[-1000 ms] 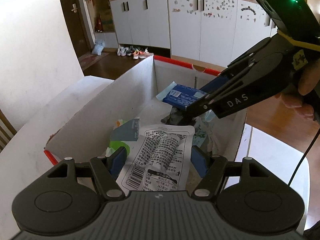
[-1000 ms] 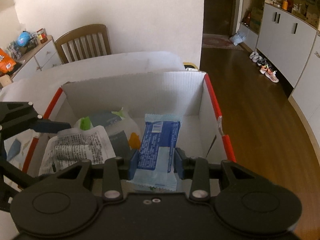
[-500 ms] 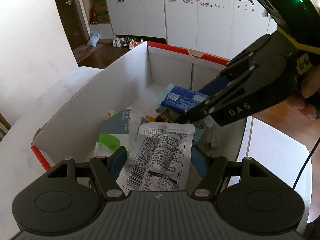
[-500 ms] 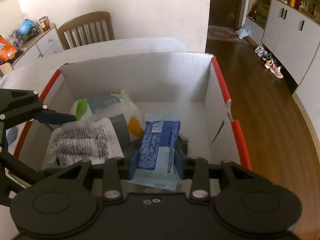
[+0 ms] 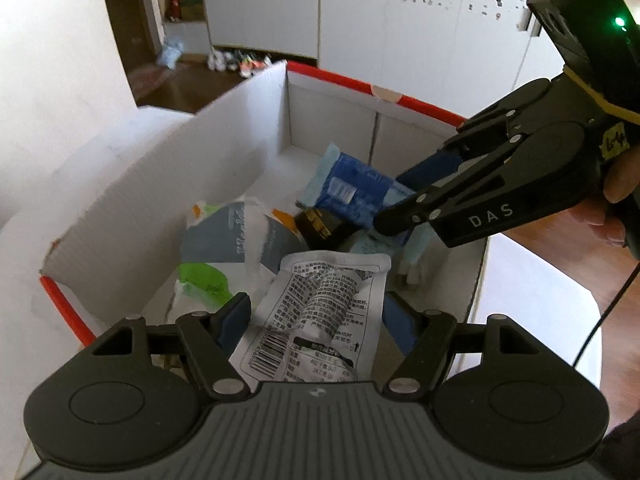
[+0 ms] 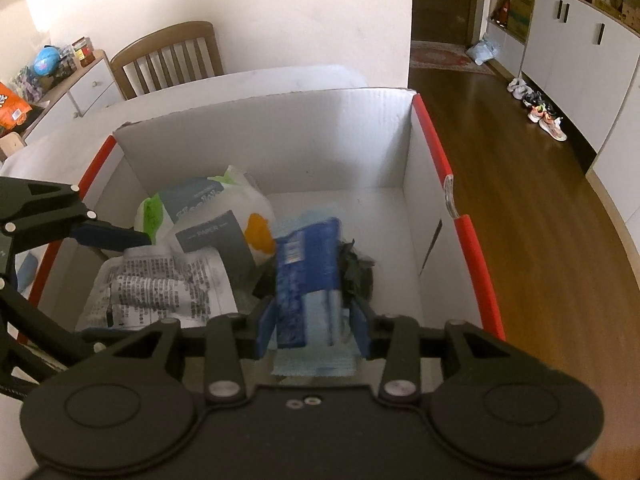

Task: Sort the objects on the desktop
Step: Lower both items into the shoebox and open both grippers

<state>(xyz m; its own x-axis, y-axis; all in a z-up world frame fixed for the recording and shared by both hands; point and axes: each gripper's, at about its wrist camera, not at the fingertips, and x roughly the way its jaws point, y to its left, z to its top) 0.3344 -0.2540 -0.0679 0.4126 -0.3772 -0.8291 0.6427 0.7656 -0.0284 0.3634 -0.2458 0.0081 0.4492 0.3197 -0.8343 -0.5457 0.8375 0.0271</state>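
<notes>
- Left wrist view looks down into a white corrugated cardboard box with red-taped rims (image 5: 168,184); its tall white walls close in the left, far and right sides, and the open room is straight above the contents.
- The box stands on a white tabletop (image 6: 240,84), and past its right rim (image 6: 468,248) the brown wooden floor (image 6: 540,240) drops away.
- Inside the left gripper (image 5: 316,316), a white flat pouch printed with black text and a barcode (image 5: 320,312) lies between the blue pads; the jaws have just been opening, and whether the pads press on it I cannot tell.
- The pouch's long axis runs away from the camera, barcode end nearest.
- The right gripper (image 6: 312,320), gripped by a hand (image 5: 616,208), reaches in from the right; its jaws have just been opening too, and a blue rectangular snack packet with pale blue sealed ends (image 6: 308,260) sits between its blue pads, blurred, so contact cannot be read.
- The blue packet's long axis runs along the gripper's fingers toward the far wall.
- Crowding the floor of the box: a white plastic tissue pack with grey, green and orange patches (image 6: 216,216) against the left part, and a small dark object (image 6: 356,272) under the blue packet.
- The far right corner of the box floor is bare.
- Beyond the box stand a wooden slat-back chair (image 6: 168,56) and white cabinets (image 5: 400,20).
</notes>
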